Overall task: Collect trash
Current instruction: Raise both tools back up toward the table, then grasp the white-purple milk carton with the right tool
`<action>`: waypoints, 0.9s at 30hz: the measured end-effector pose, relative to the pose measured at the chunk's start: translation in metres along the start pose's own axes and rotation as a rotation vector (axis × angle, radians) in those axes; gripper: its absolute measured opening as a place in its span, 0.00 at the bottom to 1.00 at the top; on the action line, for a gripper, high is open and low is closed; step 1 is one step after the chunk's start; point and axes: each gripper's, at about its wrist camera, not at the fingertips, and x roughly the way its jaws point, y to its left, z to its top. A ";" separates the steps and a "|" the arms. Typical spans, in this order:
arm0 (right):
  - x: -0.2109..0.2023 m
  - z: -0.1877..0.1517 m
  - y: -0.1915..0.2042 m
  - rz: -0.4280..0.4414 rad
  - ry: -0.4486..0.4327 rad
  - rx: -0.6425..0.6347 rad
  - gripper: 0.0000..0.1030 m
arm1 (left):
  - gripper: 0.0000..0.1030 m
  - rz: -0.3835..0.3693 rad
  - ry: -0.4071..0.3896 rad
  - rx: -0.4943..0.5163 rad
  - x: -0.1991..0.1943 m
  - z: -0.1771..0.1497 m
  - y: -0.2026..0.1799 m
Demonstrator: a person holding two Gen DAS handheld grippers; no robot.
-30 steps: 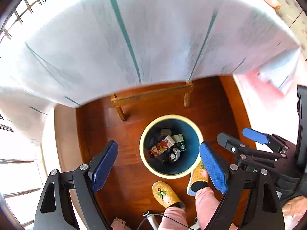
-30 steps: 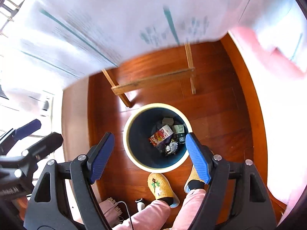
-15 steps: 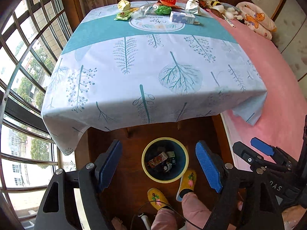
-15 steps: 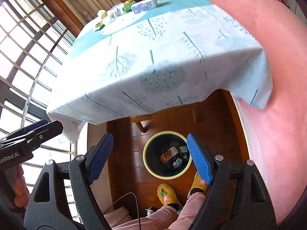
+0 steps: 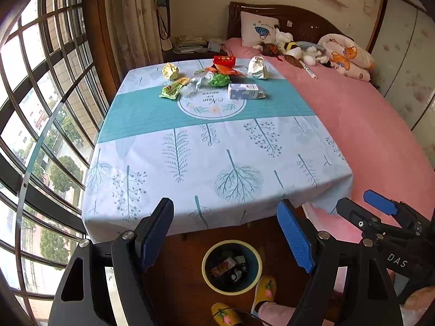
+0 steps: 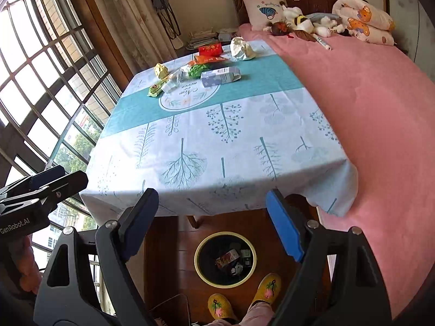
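1. The trash lies in a loose cluster at the far end of the table point(image 5: 223, 163), across the teal band of the leaf-print tablecloth point(image 5: 174, 114): a crumpled yellow wrapper point(image 5: 170, 71), a flat green-yellow packet point(image 5: 174, 88), clear crinkled plastic point(image 5: 194, 85), a balled green wrapper point(image 5: 219, 79), an orange wrapper point(image 5: 224, 69), a red packet point(image 5: 224, 60), a crumpled white paper wad point(image 5: 257, 68) and a small pale blue carton point(image 5: 244, 91) lying on its side.
2. The carton rests at the edge of the printed round emblem; the plastic and green wrapper sit just beside each other, while the white wad is apart at the far right corner.
3. The trash bin point(image 5: 232, 267) stands on the wooden floor near the table's front edge, round, dark blue inside with a pale yellow rim, and holds a carton and other scraps.
4. The left gripper point(image 5: 225, 233) hangs above the bin, its jaws wide apart and empty, blue pads facing inward.
5. The right gripper point(image 6: 212, 222) is likewise spread wide with nothing between its fingers, well short of the trash.
6. Two yellow embroidered slippers point(image 6: 269, 289) stand just beside the bin.
7. A pink bed point(image 5: 367, 125) touches the table's right side, carrying a pillow point(image 5: 258, 28) and plush toys point(image 5: 293, 49).
8. A grid-paned window point(image 5: 40, 95) and a curtain point(image 5: 130, 19) line the left.
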 end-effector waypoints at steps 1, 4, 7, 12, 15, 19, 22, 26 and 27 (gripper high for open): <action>-0.001 0.006 0.001 -0.007 -0.004 -0.006 0.77 | 0.78 0.006 -0.015 0.006 -0.003 0.005 -0.002; -0.005 0.026 0.001 -0.023 -0.024 -0.034 0.77 | 0.78 0.013 -0.051 0.010 -0.005 0.023 -0.006; -0.005 0.049 -0.002 -0.038 -0.048 -0.069 0.77 | 0.78 0.021 -0.065 0.008 -0.002 0.041 -0.009; 0.025 0.100 -0.015 -0.023 -0.060 -0.146 0.77 | 0.78 0.064 -0.070 0.002 0.028 0.074 -0.017; 0.062 0.136 -0.029 0.015 -0.040 -0.191 0.77 | 0.78 0.100 -0.058 -0.022 0.060 0.099 -0.022; 0.128 0.191 -0.045 0.064 -0.002 -0.268 0.77 | 0.78 0.160 -0.037 -0.074 0.114 0.140 -0.032; 0.180 0.229 -0.054 0.116 0.060 -0.331 0.72 | 0.78 0.186 0.005 -0.136 0.159 0.175 -0.037; 0.245 0.272 -0.059 0.163 0.112 -0.430 0.71 | 0.78 0.242 0.057 -0.208 0.211 0.212 -0.042; 0.262 0.281 -0.057 0.176 0.123 -0.454 0.71 | 0.78 0.259 0.064 -0.225 0.222 0.219 -0.042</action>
